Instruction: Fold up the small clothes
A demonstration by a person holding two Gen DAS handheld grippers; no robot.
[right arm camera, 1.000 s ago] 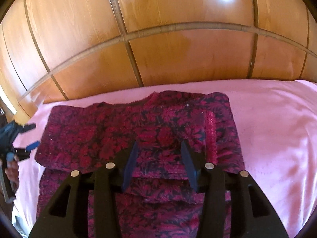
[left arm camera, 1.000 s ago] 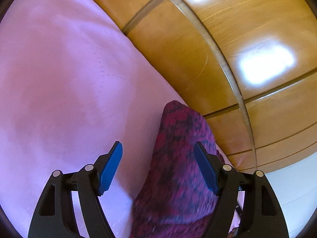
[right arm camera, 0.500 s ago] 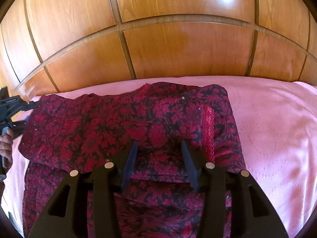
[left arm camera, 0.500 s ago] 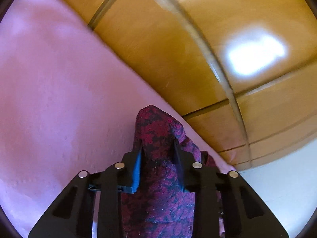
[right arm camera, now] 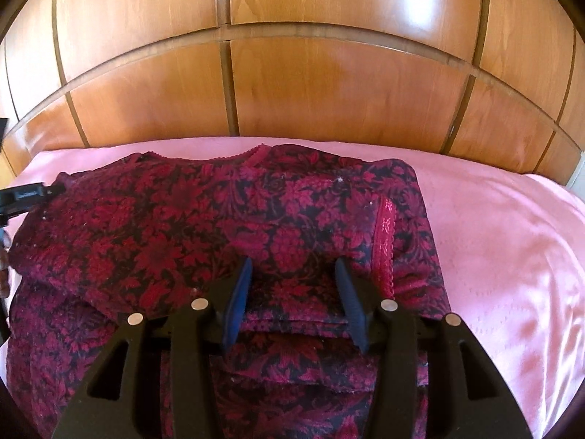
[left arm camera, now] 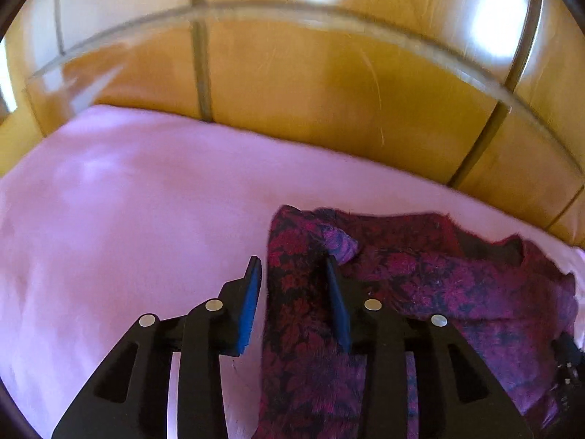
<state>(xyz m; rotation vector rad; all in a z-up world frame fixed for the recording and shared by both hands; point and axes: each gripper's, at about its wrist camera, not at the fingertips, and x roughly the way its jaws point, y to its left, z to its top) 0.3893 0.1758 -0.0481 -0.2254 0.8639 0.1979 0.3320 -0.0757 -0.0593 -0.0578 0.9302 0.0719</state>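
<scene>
The red-and-black floral garment (right arm camera: 226,226) lies on the pink bedspread (right arm camera: 504,256) before the wooden headboard (right arm camera: 329,87), its far part doubled toward the near side. The left gripper (left arm camera: 292,292), jaws just reopening slightly, straddles the garment's left edge without visibly pinching it, probably releasing that fold. The right gripper (right arm camera: 292,292), about half open, rests over the folded edge with cloth between its fingers but no clear clamp, apparently steadying it.
</scene>
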